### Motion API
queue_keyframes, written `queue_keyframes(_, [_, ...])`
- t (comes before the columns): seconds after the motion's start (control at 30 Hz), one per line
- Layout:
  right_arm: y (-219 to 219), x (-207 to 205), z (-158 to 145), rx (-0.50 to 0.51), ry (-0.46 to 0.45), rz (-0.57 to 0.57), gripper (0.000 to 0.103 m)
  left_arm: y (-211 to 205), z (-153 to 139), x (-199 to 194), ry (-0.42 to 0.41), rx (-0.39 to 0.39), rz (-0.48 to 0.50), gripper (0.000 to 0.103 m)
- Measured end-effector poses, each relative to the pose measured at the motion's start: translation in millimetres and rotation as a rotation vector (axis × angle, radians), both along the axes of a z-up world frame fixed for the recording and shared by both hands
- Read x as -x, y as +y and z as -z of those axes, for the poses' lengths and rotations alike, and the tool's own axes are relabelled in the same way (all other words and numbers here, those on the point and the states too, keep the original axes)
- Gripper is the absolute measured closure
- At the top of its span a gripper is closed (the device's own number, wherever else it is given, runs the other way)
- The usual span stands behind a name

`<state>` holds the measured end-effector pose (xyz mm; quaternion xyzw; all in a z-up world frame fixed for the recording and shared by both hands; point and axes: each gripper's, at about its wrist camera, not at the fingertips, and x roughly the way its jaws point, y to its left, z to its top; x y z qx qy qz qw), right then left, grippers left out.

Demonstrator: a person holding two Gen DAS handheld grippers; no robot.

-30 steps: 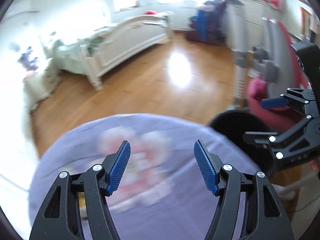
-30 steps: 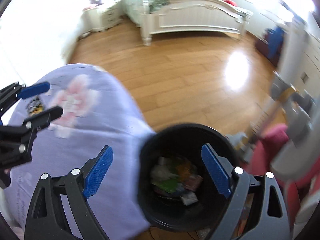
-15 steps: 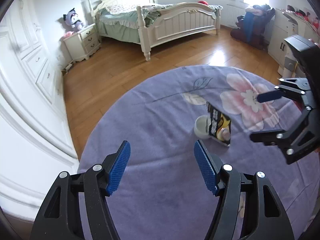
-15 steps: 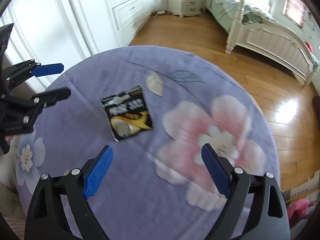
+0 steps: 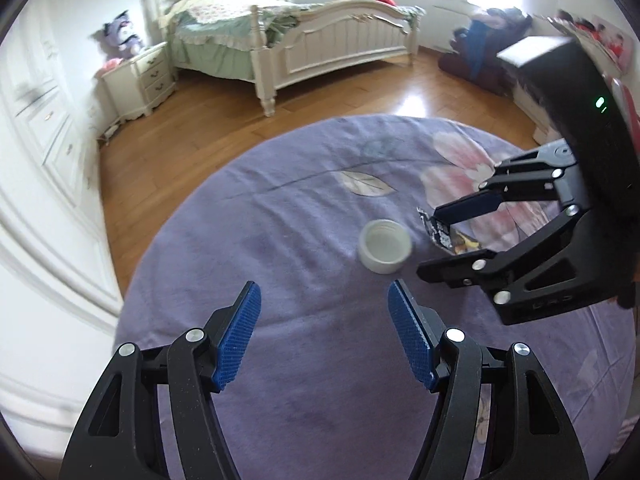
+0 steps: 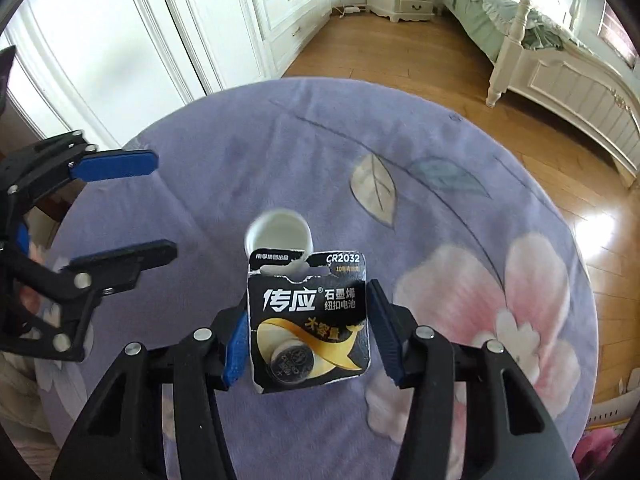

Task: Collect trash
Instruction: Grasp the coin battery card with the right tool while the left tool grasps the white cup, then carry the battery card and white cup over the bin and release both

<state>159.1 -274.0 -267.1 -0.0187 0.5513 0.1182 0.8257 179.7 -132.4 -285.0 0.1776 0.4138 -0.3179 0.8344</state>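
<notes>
Right hand-held gripper (image 6: 306, 344) brackets the battery card (image 6: 308, 320) on the purple desk (image 6: 440, 152), fingers apart at its side edges, not clamped; contact is hard to judge. The card's long axis runs forward toward the white cap (image 6: 278, 236), its lower rim hidden behind. Left hand-held gripper (image 5: 324, 336), wide open, hangs just short of the cap.

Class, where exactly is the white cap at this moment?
The white cap sits open side up on the purple tablecloth, ahead of the open left tongs. In the right wrist view it lies just beyond the battery card framed by the right tongs.
</notes>
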Motion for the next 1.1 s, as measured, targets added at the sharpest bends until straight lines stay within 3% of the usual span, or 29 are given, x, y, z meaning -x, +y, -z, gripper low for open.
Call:
queue_keyframes(0.23, [-48,66,-40,0.006,-0.042,0.119,0.051,-51,23,-8,0.061,-0.001,0.089,0.037])
queue_keyframes(0.3, [-59,82,-49,0.015,-0.047,0.153,0.051,-60,32,-14,0.067,-0.012,0.084,0.043])
queue_keyframes(0.33, [-59,90,-51,0.026,-0.052,0.164,0.051,-63,32,-15,0.048,-0.006,0.087,0.049])
queue_keyframes(0.37, [-64,99,-55,0.035,-0.056,0.176,0.051,-65,32,-18,0.049,-0.006,0.077,0.063])
queue_keyframes(0.4, [-69,107,-58,0.041,-0.058,0.186,0.051,-66,31,-21,0.055,-0.009,0.065,0.067])
queue_keyframes(0.5, [-82,128,-64,0.034,-0.071,0.221,0.051,-68,35,-21,0.065,-0.030,0.041,0.067])
queue_keyframes(0.73, [-140,147,-59,0.002,-0.097,0.342,0.051,-110,17,26,-0.031,-0.060,0.090,0.067])
queue_keyframes(0.9, [-187,182,-56,0.056,-0.096,0.471,0.051,-169,-5,70,-0.080,-0.023,0.202,0.067])
queue_keyframes(1.1, [-251,223,-38,0.114,-0.066,0.639,0.051,-258,-10,121,-0.074,0.015,0.350,0.067])
